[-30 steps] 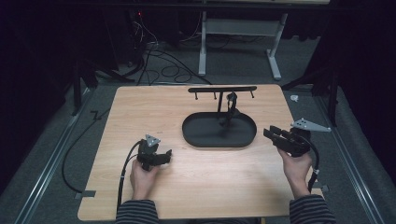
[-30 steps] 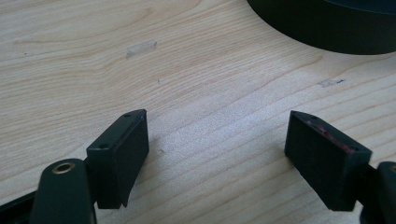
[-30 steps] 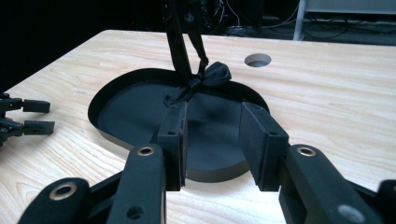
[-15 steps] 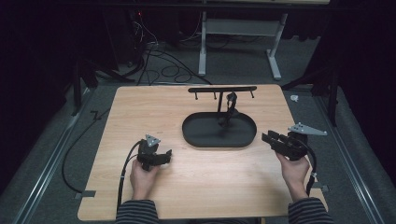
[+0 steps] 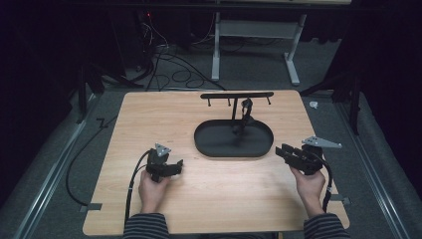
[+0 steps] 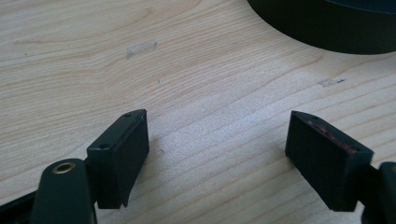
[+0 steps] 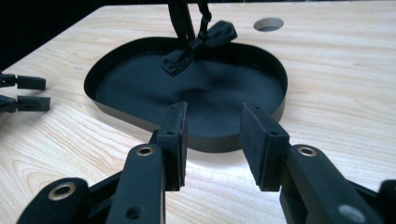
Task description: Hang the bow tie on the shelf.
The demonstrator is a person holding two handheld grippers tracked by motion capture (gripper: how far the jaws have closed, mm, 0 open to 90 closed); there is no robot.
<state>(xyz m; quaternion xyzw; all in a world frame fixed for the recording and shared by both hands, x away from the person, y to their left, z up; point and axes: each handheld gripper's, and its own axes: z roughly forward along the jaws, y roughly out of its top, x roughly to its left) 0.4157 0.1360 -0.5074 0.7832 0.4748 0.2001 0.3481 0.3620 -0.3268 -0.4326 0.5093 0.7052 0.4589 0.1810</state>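
Black oval tray with a low raised rim, matte, sits flat on the light wooden tabletop, right of centre. A thin black post stands upright from its far side, carrying a horizontal black bar with short pegs on top. A small black fabric bow tie hangs by its strap off that bar, its lower end resting on the tray floor beside the post.

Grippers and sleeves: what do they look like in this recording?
Both the left gripper and the right gripper are black, each with two blocky jaws, brass-coloured rivets at the linkages, a grey three-cornered plate on top and a black trailing cable. The person's sleeves are dark with thin light stripes.
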